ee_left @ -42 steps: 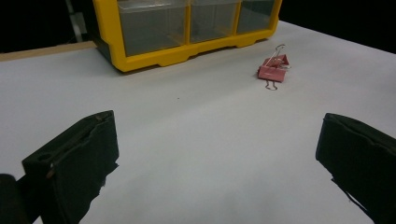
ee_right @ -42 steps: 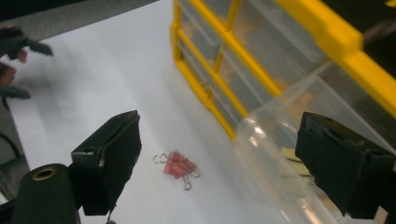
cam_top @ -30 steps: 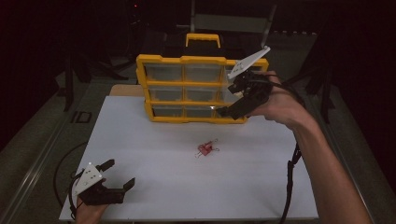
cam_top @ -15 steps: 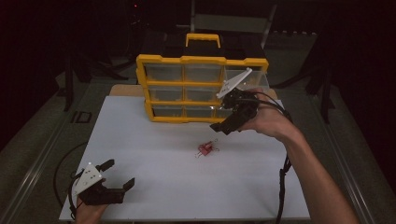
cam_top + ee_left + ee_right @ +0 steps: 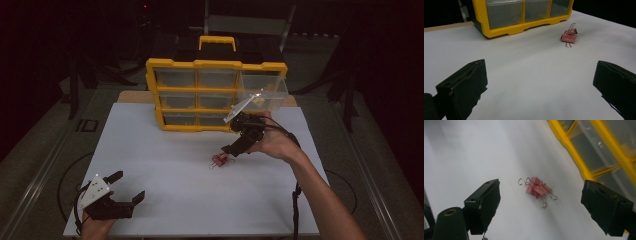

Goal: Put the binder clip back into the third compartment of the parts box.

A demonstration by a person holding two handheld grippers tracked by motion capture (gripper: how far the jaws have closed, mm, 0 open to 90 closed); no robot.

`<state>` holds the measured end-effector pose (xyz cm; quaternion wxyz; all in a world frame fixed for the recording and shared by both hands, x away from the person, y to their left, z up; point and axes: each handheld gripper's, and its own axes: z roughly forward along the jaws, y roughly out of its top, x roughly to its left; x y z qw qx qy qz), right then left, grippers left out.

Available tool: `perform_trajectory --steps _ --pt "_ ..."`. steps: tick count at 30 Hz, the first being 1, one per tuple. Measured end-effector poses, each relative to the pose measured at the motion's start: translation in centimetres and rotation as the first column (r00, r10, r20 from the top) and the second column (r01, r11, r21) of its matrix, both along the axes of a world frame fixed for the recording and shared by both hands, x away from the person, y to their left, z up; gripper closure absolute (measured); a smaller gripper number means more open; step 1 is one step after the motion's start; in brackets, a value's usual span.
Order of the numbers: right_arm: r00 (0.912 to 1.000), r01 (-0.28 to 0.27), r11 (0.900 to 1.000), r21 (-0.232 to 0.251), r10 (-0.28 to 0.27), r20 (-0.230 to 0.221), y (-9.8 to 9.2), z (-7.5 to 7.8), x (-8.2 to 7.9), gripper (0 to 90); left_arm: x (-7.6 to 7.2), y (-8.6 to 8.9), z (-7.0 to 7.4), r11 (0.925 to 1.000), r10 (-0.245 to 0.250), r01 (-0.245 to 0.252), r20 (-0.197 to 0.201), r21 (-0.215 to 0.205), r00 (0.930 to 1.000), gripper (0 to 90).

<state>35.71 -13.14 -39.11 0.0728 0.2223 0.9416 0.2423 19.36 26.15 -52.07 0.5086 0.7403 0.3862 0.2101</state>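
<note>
Down from the drawers and toward me has come my right gripper (image 5: 231, 149), so now it hangs low over the small pink metal binder clips (image 5: 218, 160) on the flat white table top (image 5: 165, 150). A second ago it was up by the yellow plastic drawer box with clear drawers (image 5: 200, 95). Its jaws are wide apart, and in the right gripper view the clips (image 5: 537, 188) lie right between them, not touched yet. I think there are two clips lying together, but they are small and I cannot be sure. One clear top drawer (image 5: 262, 95) on the right side of the box sticks out, so I guess the clips are meant to go in there. No one told me the job, so that is only my guess. If I am right, the drawer is ready and the picking up and dropping in are left to do. My left gripper (image 5: 125, 187) has stayed where it was, near the front left edge of the table, with its jaws apart and nothing in them.
</note>
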Motion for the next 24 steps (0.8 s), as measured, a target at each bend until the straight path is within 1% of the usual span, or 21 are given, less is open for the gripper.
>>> perform_trajectory --steps 1,2,3,4,6,8,9,10,12,14,19,21,22,24 --pt "1.0000 0.003 1.000 -0.005 -0.003 -0.003 0.1 -0.3 0.0 14.9 0.0 0.0 0.0 1.0000 0.000 0.000 0.000 0.000 1.0000 0.1" --pt "1.0000 0.003 1.000 -0.005 -0.003 -0.003 0.1 -0.3 0.0 14.9 0.0 0.0 0.0 1.0000 0.000 0.000 0.000 0.001 1.0000 0.1" --pt "1.0000 0.007 1.000 -0.010 -0.007 0.000 0.1 -0.8 0.1 14.9 0.0 0.0 0.0 1.0000 0.002 -0.002 0.000 -0.001 1.0000 0.1" --pt "0.9998 0.016 1.000 -0.015 -0.017 -0.011 0.2 -1.5 0.2 14.9 0.0 0.1 0.0 1.0000 0.002 -0.002 0.000 -0.001 1.0000 0.1" --pt "0.9994 0.026 0.999 -0.027 -0.027 -0.020 0.3 -2.3 0.5 14.9 0.0 0.1 0.0 1.0000 0.002 -0.002 0.002 -0.002 1.0000 0.1" --pt "0.9989 0.041 0.998 -0.049 -0.042 -0.022 0.4 -3.4 0.8 15.2 0.0 0.1 0.0 1.0000 0.002 -0.002 0.002 -0.002 1.0000 0.1" --pt "0.9986 0.047 0.998 -0.051 -0.048 -0.022 0.3 -3.7 0.9 15.2 0.0 0.1 0.0 1.0000 0.002 -0.002 0.002 -0.003 1.0000 0.1" --pt "0.9976 0.062 0.996 -0.059 -0.063 -0.028 0.3 -4.1 1.0 15.2 0.0 0.1 0.0 1.0000 0.002 -0.002 0.002 -0.002 1.0000 0.1" --pt "0.9967 0.075 0.994 -0.079 -0.077 -0.026 0.3 -5.0 1.3 15.2 0.0 0.1 0.0 1.0000 0.002 -0.002 0.002 -0.002 1.0000 0.1" --pt "0.9956 0.085 0.993 -0.085 -0.088 -0.032 0.3 -5.8 1.5 15.2 0.0 0.1 0.0 1.0000 0.001 -0.001 0.001 -0.001 1.0000 0.1" --pt "0.9930 0.109 0.989 -0.098 -0.113 -0.036 0.6 -7.1 1.7 15.6 0.0 0.1 0.0 1.0000 0.000 0.000 0.000 0.001 1.0000 0.1" --pt "0.9927 0.111 0.989 -0.100 -0.115 -0.034 0.8 -7.3 1.7 15.7 0.0 0.0 0.0 1.0000 0.000 0.000 -0.001 0.001 1.0000 0.1" --pt "0.9932 0.108 0.989 -0.102 -0.112 -0.033 1.1 -7.7 1.7 16.0 0.0 0.0 0.0 1.0000 -0.001 0.001 -0.001 0.002 1.0000 0.1" --pt "0.9936 0.104 0.989 -0.106 -0.108 -0.034 1.6 -8.0 1.6 16.4 0.0 0.0 0.0 1.0000 -0.002 0.002 0.000 0.003 1.0000 0.1"
